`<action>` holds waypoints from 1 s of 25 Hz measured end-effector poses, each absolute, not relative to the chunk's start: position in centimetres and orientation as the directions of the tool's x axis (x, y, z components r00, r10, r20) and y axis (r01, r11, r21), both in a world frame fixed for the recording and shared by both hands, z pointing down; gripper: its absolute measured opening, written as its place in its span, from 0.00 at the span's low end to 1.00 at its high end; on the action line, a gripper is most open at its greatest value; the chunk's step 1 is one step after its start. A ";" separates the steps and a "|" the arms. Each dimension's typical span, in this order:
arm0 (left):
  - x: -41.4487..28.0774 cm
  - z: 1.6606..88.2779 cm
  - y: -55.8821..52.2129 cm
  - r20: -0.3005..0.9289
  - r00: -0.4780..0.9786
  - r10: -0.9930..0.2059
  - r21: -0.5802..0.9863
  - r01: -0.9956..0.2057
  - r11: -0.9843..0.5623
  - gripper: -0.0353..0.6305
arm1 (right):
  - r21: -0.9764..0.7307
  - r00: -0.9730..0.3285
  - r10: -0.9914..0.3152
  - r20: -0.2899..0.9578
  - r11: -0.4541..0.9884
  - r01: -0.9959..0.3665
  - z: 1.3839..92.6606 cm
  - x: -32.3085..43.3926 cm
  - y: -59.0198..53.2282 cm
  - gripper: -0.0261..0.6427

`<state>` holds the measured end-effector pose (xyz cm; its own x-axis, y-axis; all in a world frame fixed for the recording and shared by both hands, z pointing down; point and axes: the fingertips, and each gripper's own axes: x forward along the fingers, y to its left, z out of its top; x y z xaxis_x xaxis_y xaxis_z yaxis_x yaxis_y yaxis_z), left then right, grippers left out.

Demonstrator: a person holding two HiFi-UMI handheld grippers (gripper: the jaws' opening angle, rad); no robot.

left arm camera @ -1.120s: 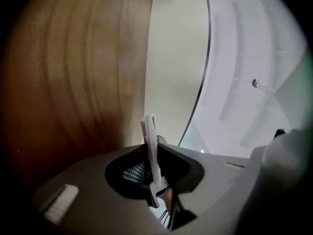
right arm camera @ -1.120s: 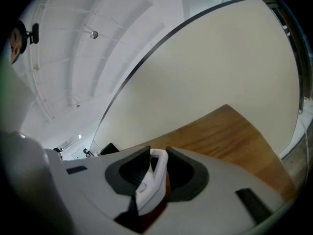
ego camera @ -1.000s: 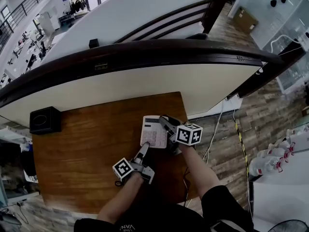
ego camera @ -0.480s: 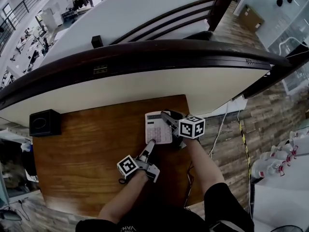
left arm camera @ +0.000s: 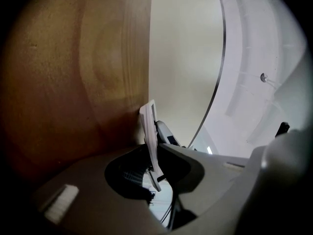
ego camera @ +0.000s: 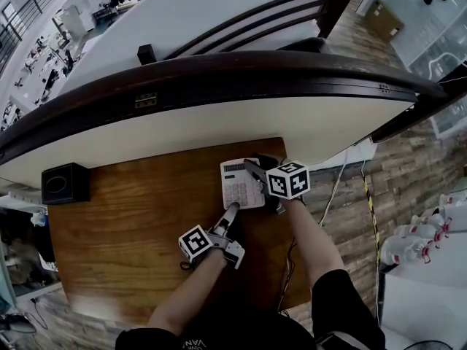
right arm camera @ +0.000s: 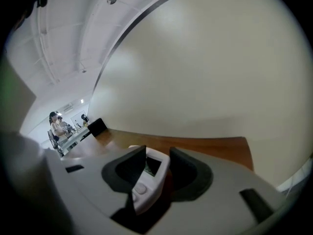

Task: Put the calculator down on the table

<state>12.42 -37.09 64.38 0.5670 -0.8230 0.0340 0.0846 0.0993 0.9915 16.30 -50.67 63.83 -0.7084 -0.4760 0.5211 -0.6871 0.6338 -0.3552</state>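
Observation:
The white calculator (ego camera: pixel 238 184) is low over the far right part of the wooden table (ego camera: pixel 124 224); I cannot tell whether it rests on the wood. My left gripper (ego camera: pixel 232 211) is shut on its near edge, and the left gripper view shows the calculator (left arm camera: pixel 148 124) edge-on between the jaws of that gripper (left arm camera: pixel 154 156). My right gripper (ego camera: pixel 253 169) is at its far right side. Its jaws have just been opening. In the right gripper view the calculator (right arm camera: pixel 152 173) lies between the jaws of that gripper (right arm camera: pixel 157 156), with a gap beside it.
A black box (ego camera: pixel 66 183) stands at the table's far left corner. A cream curved wall (ego camera: pixel 219 119) with a dark rail runs just behind the table. The table's right edge (ego camera: pixel 286 195) is close to my right gripper, with cables and wood floor beyond.
The calculator and both grippers have shifted a little toward the table's far right corner. The left gripper has kept hold of the near edge.

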 end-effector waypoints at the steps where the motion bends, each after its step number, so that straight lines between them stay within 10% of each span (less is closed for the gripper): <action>1: 12.6 64.5 -37.1 0.042 0.573 -0.819 0.992 0.076 0.104 0.13 | -0.335 -0.697 -0.479 0.534 0.637 -0.694 63.9 16.4 -50.7 0.23; 15: 13.0 65.4 -36.8 0.107 0.613 -0.783 0.944 0.186 0.274 0.14 | -0.170 -0.598 -0.537 0.595 0.643 -0.747 64.2 16.5 -50.6 0.26; 25: 12.7 65.0 -36.0 0.095 0.617 -0.781 0.932 0.221 0.288 0.32 | -0.147 -0.559 -0.592 0.581 0.599 -0.787 63.7 16.8 -50.1 0.26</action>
